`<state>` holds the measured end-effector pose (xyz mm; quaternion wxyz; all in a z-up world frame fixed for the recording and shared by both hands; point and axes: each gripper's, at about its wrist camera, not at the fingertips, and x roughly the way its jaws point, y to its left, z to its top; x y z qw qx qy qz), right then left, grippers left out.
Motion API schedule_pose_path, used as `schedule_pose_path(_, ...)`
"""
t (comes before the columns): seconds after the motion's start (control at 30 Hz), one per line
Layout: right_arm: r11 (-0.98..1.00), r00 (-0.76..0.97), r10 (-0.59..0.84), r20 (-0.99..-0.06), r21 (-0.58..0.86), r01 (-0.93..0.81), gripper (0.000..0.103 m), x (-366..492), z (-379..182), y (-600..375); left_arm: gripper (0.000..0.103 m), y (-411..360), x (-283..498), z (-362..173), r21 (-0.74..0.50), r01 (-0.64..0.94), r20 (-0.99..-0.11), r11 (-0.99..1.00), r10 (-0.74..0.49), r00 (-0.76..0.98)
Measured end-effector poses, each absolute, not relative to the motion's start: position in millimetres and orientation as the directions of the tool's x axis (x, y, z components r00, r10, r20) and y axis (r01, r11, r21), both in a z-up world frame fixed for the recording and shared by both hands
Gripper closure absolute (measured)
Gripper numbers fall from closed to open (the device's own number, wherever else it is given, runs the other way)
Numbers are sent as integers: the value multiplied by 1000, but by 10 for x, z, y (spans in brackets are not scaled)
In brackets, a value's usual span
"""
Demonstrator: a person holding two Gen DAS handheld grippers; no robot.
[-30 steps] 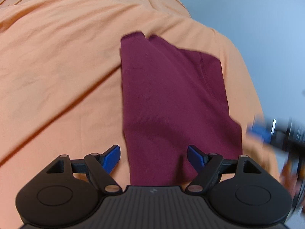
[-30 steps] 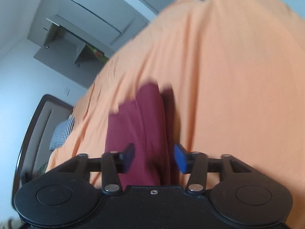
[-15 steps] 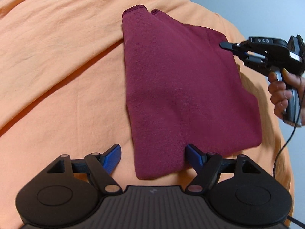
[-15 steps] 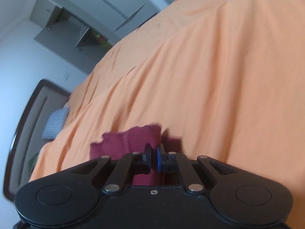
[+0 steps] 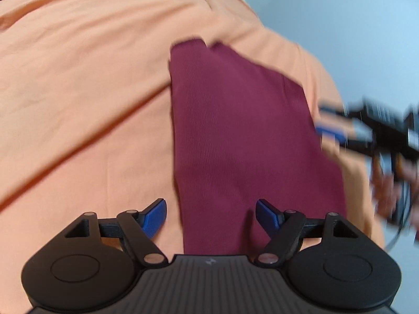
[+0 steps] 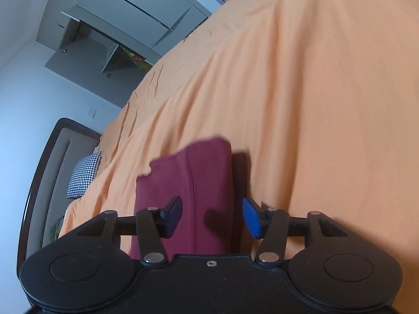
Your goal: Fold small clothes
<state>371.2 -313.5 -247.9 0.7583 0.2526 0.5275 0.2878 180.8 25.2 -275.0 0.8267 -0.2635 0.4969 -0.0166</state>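
A folded maroon garment (image 5: 235, 136) lies flat on the orange bed sheet (image 5: 78, 78). My left gripper (image 5: 210, 205) is open just above the garment's near end, and the cloth's left edge runs between its blue fingers. My right gripper (image 5: 328, 120), blurred, hovers at the garment's right edge with its jaws apart. In the right wrist view the garment (image 6: 199, 178) lies under the open right gripper (image 6: 212, 206), with a seam and a folded edge showing. Neither gripper holds any cloth.
The orange sheet (image 6: 314, 91) stretches widely on all sides. A dark headboard (image 6: 44, 162) and a checkered pillow (image 6: 83, 174) are at the bed's far end. Grey cupboards (image 6: 117, 26) line the wall. A hand (image 5: 382, 183) holds the right gripper beyond the bed's right edge.
The right gripper, shut at the garment's edge half a second ago, now stands open over the cloth. The left gripper has come forward over the garment's near end and is still open.
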Motion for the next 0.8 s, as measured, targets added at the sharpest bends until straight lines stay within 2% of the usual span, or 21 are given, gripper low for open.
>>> schedule_pose_path(0.07, 713, 267, 697, -665, 684, -158, 43, 3642, -2549, -3122, 23, 338, 1925, -2749, -448, -259, -814, 856, -270, 514)
schedule_pose_path(0.2, 733, 253, 677, -691, 665, -142, 41, 3567, -2712, -3013, 23, 443, 2187, -2765, -477, -278, -798, 834, -278, 536)
schedule_pose_path(0.37, 694, 242, 710, -661, 715, -82, 33, 3610, -2831, -2920, 23, 386, 2502, -2857, -470, -265, -804, 842, -285, 523)
schedule_pose_path(0.53, 693, 170, 721, -672, 709, -133, 32, 3552, -2928, -2719, 23, 351, 2694, -2947, -479, -260, -808, 838, -306, 504)
schedule_pose_path(0.63, 678, 158, 734, -660, 726, -115, 32, 3561, -2968, -2700, 22, 365, 2733, -2994, -490, -275, -810, 827, -315, 495)
schedule_pose_path(0.8, 691, 161, 722, -672, 711, -133, 48, 3544, -2963, -2692, 19, 352, 2733, -3028, -478, -278, -818, 833, -307, 486)
